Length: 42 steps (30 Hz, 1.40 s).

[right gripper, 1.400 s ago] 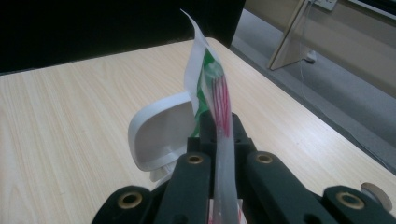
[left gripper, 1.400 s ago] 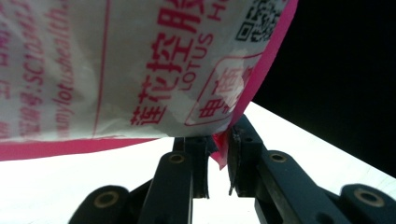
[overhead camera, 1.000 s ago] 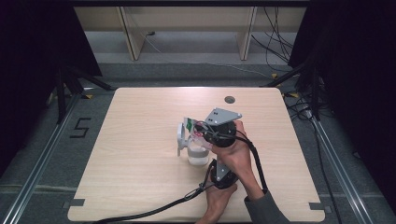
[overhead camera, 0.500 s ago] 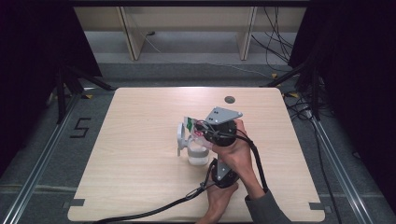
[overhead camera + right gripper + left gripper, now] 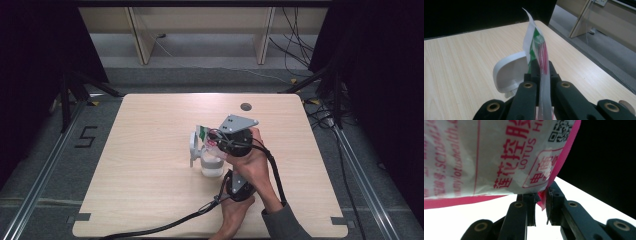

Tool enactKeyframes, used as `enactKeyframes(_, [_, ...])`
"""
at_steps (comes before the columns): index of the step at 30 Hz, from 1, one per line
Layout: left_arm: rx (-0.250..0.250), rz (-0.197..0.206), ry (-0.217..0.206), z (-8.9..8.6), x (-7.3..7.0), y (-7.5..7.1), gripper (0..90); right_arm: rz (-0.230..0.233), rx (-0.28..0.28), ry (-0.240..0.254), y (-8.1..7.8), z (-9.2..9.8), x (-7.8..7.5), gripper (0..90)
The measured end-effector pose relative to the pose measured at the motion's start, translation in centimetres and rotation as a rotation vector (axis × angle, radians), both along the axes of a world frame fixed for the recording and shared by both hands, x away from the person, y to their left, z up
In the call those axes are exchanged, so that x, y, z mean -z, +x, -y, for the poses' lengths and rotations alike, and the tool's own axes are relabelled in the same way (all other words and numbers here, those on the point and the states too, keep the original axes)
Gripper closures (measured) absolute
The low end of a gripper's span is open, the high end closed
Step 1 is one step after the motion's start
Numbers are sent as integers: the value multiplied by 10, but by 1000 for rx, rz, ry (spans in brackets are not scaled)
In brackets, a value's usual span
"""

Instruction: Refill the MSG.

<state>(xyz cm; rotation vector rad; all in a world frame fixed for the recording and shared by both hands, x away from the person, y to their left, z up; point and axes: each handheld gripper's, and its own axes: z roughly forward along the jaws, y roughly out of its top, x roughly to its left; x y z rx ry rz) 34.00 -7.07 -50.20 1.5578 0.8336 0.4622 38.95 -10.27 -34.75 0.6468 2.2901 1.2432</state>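
packet [image 5: 539, 52]: pink-and-white printed sachet, held on edge, long axis running away from the right gripper toward the table's far side, above a clear cup [image 5: 212, 165] | right gripper [image 5: 541, 75]: jaws clamped on packet | left gripper [image 5: 540, 202]: jaws pinching its pink corner | white handle piece [image 5: 194, 146]: just beside cup | table [image 5: 140, 150]: items near centre

Lab: black curtains [image 5: 40, 45], floor rails [image 5: 47, 172], cables [image 5: 300, 30].

tools: 2 [image 5: 216, 141] [image 5: 231, 176] | packet: 1 [image 5: 499, 155] | white jug: 1 [image 5: 210, 162] | table: 1 [image 5: 145, 150]
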Motion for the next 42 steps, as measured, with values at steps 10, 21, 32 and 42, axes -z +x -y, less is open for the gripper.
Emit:
enactKeyframes(10, [-1,0,1,0,0,0,792,-1,-4,-3,0,0,0,897])
enactKeyframes(21, [2,1,-2,0,0,-1,792,19,-21,-21,3,0,1,896])
enactKeyframes(32, [28,6,9,0,0,0,792,6,-14,-9,1,-1,1,896])
enactKeyframes(42, [1,3,2,0,0,-1,792,17,-9,-6,1,0,0,897])
